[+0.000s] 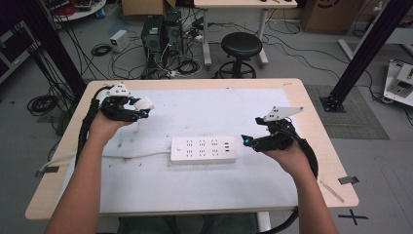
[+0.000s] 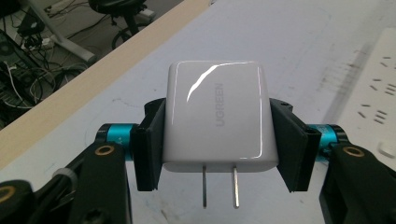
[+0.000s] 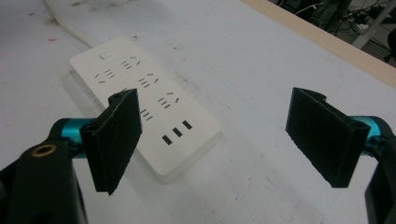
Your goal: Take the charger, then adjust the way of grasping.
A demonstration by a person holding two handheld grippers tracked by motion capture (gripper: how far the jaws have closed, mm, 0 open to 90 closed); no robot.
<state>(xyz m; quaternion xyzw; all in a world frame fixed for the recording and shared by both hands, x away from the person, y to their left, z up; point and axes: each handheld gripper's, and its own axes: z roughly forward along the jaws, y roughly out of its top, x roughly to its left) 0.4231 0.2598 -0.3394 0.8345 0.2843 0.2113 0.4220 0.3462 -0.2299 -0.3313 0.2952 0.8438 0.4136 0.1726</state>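
A white power strip point(image 1: 203, 149) lies flat in the middle of the table, its cord running off to the left; it also shows in the right gripper view point(image 3: 144, 100) and at the right edge of the left gripper view point(image 2: 373, 98). My left gripper point(image 1: 139, 108) is held above the table's far left, shut on a white UGREEN charger point(image 2: 215, 116) whose two metal prongs point down toward the camera. The charger point(image 1: 144, 104) sticks out to the right of that hand. My right gripper point(image 1: 246, 140) hovers just right of the strip, jaws wide apart with nothing between them point(image 3: 215, 130).
The table point(image 1: 58, 170) carries a white mat point(image 1: 195, 190) with scuff marks. Its wooden rim shows on all sides. Beyond the far edge stand a black stool point(image 1: 241, 48), computer towers and tangled cables on the floor. Black frame posts rise at both sides.
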